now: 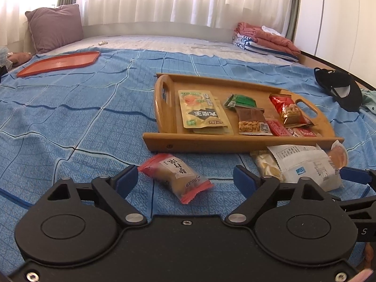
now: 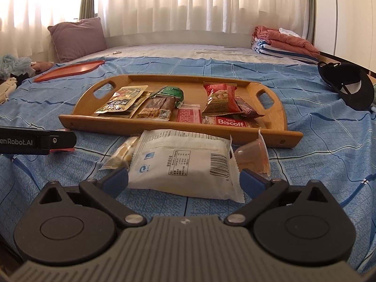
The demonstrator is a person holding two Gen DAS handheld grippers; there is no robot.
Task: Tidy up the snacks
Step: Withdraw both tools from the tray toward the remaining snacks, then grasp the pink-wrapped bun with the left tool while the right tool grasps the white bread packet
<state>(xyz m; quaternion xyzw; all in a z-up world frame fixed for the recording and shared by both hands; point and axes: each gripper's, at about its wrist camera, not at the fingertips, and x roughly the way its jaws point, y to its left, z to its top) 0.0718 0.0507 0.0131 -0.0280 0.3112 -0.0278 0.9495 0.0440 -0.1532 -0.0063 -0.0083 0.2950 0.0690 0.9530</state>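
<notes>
Your left claw [image 1: 185, 179] stands wide around a red-ended snack packet [image 1: 175, 178] on the bed [image 1: 70, 117], long axis slanting from far-left to near-right. Your right claw [image 2: 184, 179] gapes wide astride a white packet [image 2: 185, 164] lying crosswise before the wooden tray [image 2: 178, 125], pads not pressing

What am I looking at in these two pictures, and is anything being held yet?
Each picture comes from a camera on a hand-held two-finger tool, looking forward along its blue-tipped fingers. The left gripper stands open around a small red-ended wrapped snack without pressing it. The right gripper stands open around a large white snack packet, also not gripping. Nothing is held. Everything lies on a blue checked bedspread. Beyond sits a wooden tray with handles, already holding several packets. A small clear jelly cup lies beside the white packet.
</notes>
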